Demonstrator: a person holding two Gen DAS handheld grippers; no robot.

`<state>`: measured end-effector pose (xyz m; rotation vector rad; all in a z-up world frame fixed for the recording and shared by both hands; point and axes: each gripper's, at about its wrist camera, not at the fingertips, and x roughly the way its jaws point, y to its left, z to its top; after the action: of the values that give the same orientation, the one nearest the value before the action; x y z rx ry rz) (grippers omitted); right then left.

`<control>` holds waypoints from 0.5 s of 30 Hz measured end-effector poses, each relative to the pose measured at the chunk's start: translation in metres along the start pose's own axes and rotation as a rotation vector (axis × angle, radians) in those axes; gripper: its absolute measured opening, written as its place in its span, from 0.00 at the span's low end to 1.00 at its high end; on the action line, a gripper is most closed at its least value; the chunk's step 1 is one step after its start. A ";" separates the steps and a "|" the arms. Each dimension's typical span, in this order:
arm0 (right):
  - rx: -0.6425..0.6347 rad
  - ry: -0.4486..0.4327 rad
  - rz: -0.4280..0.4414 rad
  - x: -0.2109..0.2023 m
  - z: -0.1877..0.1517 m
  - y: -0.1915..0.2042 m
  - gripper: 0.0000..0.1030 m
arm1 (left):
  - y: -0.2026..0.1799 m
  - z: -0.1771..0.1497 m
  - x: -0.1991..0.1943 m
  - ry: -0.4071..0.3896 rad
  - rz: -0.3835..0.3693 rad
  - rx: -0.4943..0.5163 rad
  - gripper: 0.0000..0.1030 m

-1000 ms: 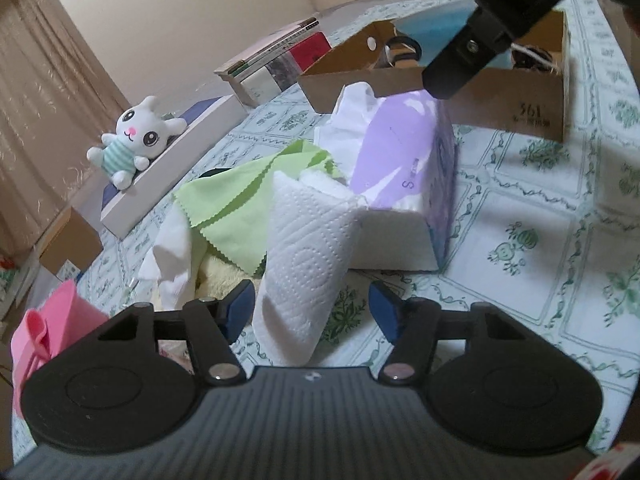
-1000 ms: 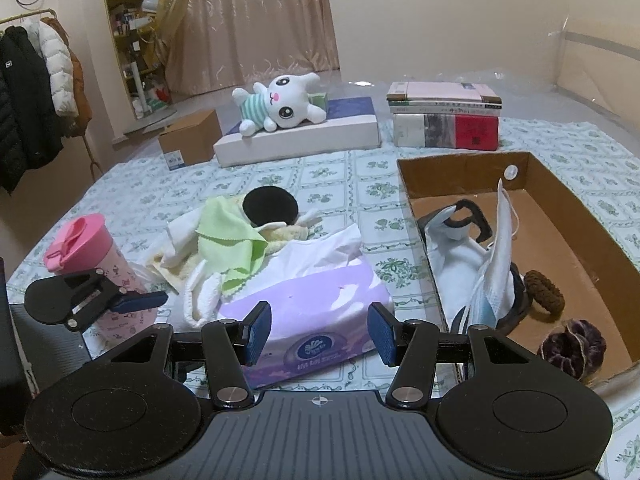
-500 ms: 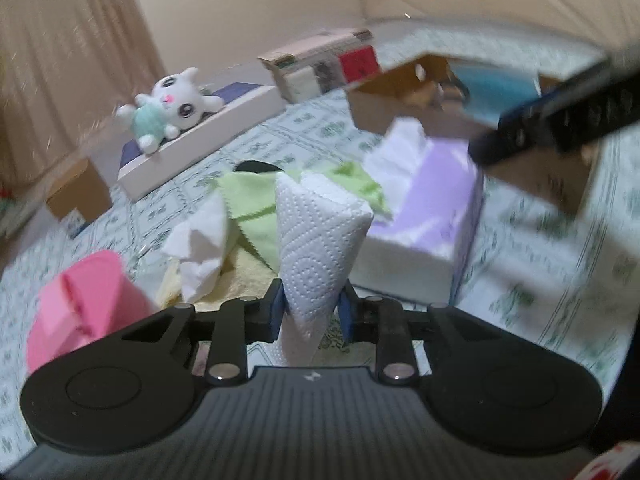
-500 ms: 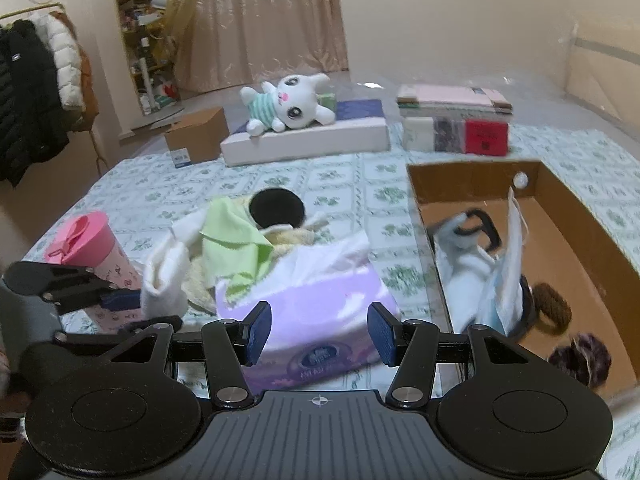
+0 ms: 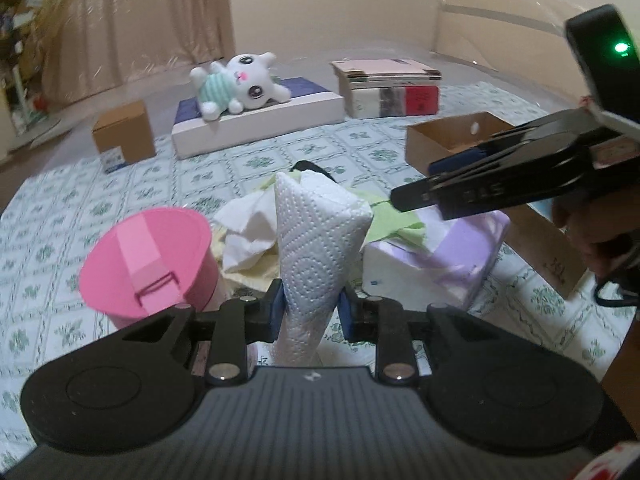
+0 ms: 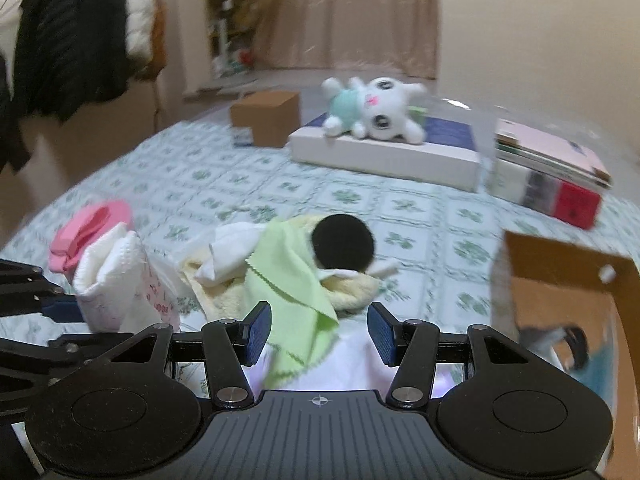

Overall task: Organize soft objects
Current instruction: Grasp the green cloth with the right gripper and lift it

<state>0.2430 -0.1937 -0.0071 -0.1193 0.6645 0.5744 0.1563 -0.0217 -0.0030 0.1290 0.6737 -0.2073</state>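
My left gripper is shut on a folded white paper towel, held upright above the table. That towel also shows at the left of the right wrist view, in front of the pink cup. My right gripper is open, its pads apart and pressing on nothing. It hovers over a green cloth that drapes onto the purple tissue box. Behind the green cloth lie a black round pad, a yellow towel and a white cloth. The right gripper reaches in from the right.
An open cardboard box stands at the right with items inside. At the back a plush bunny lies on a flat white box, beside stacked books and a small carton. Coats hang far left.
The left jaws closed on the paper towel and lifted it while the wrist rolled. The right gripper swung left, from over the tissue box towards the cloth pile, still open.
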 end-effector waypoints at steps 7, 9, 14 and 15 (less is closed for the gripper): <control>-0.123 0.076 0.039 0.045 0.008 0.008 0.52 | 0.008 -0.001 0.008 -0.005 0.005 -0.051 0.24; -0.149 0.094 0.039 0.057 0.008 0.011 0.52 | 0.009 -0.001 0.011 -0.006 0.003 -0.064 0.24; -0.190 0.121 0.024 0.075 0.007 0.016 0.41 | 0.012 0.000 0.014 -0.015 0.004 -0.092 0.24; -0.189 0.113 0.022 0.074 0.007 0.017 0.13 | 0.012 0.000 0.014 -0.016 0.004 -0.097 0.24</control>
<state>0.2848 -0.1436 -0.0457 -0.3232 0.7208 0.6543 0.1698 -0.0124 -0.0112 0.0353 0.6665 -0.1716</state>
